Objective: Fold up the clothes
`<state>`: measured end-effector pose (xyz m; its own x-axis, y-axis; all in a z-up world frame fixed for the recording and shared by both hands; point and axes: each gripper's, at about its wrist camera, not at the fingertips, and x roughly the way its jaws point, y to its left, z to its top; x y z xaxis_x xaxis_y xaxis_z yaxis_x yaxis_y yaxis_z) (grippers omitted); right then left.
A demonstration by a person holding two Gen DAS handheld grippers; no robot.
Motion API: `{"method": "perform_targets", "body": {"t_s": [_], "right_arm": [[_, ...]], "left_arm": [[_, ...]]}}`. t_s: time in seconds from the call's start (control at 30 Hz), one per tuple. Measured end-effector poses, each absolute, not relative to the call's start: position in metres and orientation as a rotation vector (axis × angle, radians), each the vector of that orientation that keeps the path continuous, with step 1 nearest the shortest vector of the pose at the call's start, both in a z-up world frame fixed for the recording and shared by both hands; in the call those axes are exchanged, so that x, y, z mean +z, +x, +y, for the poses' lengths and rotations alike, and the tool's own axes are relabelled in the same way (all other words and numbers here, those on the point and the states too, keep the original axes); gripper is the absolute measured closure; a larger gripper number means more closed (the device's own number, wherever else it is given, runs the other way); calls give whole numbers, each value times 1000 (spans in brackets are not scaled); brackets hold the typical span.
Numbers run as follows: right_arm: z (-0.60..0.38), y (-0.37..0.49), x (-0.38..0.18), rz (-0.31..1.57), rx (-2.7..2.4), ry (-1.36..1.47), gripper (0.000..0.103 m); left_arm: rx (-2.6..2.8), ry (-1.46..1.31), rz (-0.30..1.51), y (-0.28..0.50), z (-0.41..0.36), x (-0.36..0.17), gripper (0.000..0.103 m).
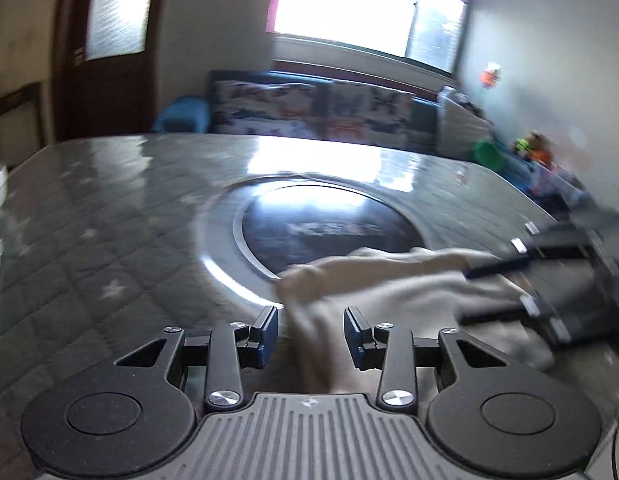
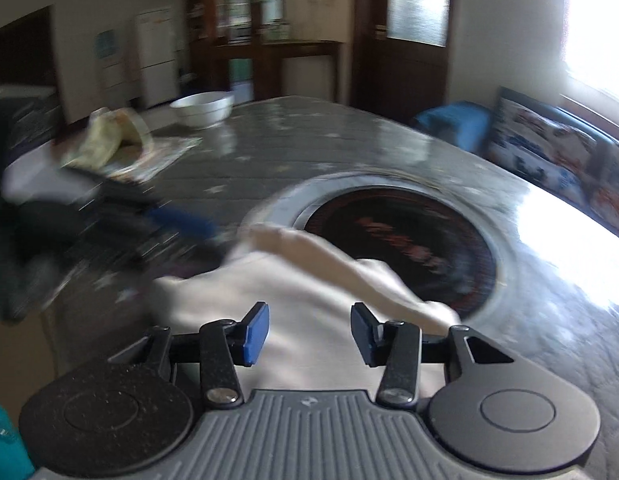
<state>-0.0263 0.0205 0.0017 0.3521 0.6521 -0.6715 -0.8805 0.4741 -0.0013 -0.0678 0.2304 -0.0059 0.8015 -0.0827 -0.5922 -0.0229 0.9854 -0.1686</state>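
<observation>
Lying crumpled at lower centre of both views, a cream garment [image 1: 393, 288] [image 2: 309, 280] rests on the glossy grey table [image 1: 109, 216] [image 2: 269, 152], overlapping the near edge of the dark round inset [image 1: 329, 228] [image 2: 405, 236].

Left gripper [image 1: 311, 334]: low over the table, pointing across it toward the window [image 1: 369, 0]. Jaws spread wide, blue pads apart, cloth showing in the gap but nothing pinched. In the right wrist view it enters from the left of frame, blurred [image 2: 181, 224], tips at the cloth's far left edge.

Right gripper [image 2: 309, 330]: level, just above the garment, aimed at the inset. Jaws wide, nothing between the pads. In the left wrist view it comes in from the right edge, blurred [image 1: 505, 284], fingers over the cloth; contact cannot be told.

Upper left of the right wrist view: white bowl [image 2: 203, 108] and a crumpled bag [image 2: 109, 136] at the table's far end.
</observation>
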Motion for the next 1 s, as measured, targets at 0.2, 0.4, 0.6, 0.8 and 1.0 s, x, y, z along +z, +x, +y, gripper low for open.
{"method": "perform_targets", "body": {"t_s": [0.2, 0.4, 0.6, 0.8, 1.0], "right_arm": [[57, -70, -1, 600, 1158, -536, 56], [87, -96, -10, 559, 1208, -635, 57], [101, -109, -28, 535, 1175, -718, 65], [85, -91, -16, 592, 1158, -541, 88], [68, -74, -2, 623, 1157, -388, 90]], "left_arm": [[11, -275, 682, -57, 254, -5, 65], [-4, -373, 714, -50, 259, -8, 65], [-14, -501, 743, -50, 265, -14, 63], [-22, -615, 772, -48, 270, -20, 60], [-23, -687, 807, -43, 266, -25, 57]]}}
